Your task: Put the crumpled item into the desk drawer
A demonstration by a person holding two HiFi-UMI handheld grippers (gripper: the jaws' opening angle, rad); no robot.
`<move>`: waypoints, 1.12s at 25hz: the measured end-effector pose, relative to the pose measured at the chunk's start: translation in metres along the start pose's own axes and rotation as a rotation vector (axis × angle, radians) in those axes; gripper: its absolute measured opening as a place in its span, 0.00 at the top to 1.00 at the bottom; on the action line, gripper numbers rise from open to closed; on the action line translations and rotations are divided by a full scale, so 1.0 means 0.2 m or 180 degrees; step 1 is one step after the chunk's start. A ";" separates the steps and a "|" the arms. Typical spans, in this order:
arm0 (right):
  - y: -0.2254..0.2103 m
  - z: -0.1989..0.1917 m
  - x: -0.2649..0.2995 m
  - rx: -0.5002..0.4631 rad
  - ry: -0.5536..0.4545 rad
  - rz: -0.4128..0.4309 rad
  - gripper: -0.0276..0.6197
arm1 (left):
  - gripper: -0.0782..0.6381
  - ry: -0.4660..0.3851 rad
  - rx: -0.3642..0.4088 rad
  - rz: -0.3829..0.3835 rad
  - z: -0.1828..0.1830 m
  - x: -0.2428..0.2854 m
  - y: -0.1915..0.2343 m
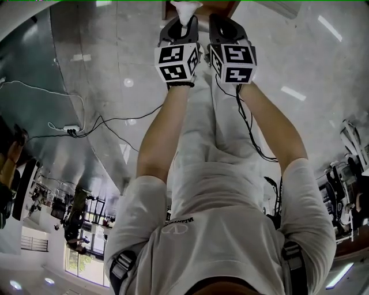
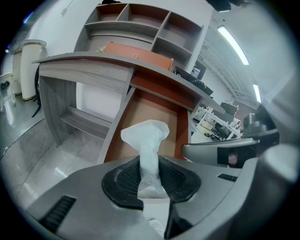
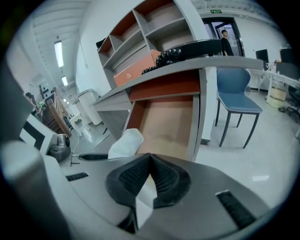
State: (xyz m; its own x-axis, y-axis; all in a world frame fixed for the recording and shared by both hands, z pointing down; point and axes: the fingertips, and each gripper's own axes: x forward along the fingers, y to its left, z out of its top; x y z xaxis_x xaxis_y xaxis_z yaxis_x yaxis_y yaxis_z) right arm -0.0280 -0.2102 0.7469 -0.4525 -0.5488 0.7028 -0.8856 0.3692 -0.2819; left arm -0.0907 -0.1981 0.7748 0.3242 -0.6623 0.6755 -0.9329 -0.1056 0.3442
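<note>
The crumpled item (image 2: 146,137) is a white wad of tissue, and my left gripper (image 2: 150,164) is shut on its lower end. The wad sticks up past the pads and hangs over the near end of the open desk drawer (image 2: 152,115), whose brown inside shows bare. From the head view the left gripper (image 1: 182,22) holds the wad (image 1: 185,8) at the top edge. My right gripper (image 1: 223,23) is close beside it. In the right gripper view that gripper (image 3: 151,161) is shut with nothing between its pads, and the wad (image 3: 125,142) shows to its left before the drawer (image 3: 171,124).
A grey desk top (image 2: 89,63) overhangs the drawer, with an orange box (image 2: 138,54) and a shelf unit (image 2: 140,23) on it. A blue chair (image 3: 236,93) stands right of the desk. Cables (image 1: 98,124) lie on the floor at the left.
</note>
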 end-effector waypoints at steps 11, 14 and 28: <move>-0.05 -0.05 0.07 0.0055 0.0032 -0.0122 0.96 | 0.77 0.0137 0.0074 0.0042 -0.07 0.08 0.02; -0.05 -0.07 0.09 0.0101 0.0065 -0.0146 0.96 | 0.77 0.0176 0.0102 0.0069 -0.08 0.09 0.05; -0.06 -0.14 0.17 0.0152 0.0180 -0.0183 0.96 | 0.77 0.0294 0.0134 0.0067 -0.13 0.13 0.08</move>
State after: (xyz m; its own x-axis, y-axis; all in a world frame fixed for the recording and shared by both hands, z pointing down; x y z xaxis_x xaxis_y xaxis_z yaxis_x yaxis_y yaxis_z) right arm -0.0294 -0.2130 0.7931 -0.3955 -0.5244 0.7541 -0.9145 0.3015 -0.2700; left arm -0.0938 -0.1978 0.8156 0.3156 -0.5936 0.7403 -0.9448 -0.1247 0.3028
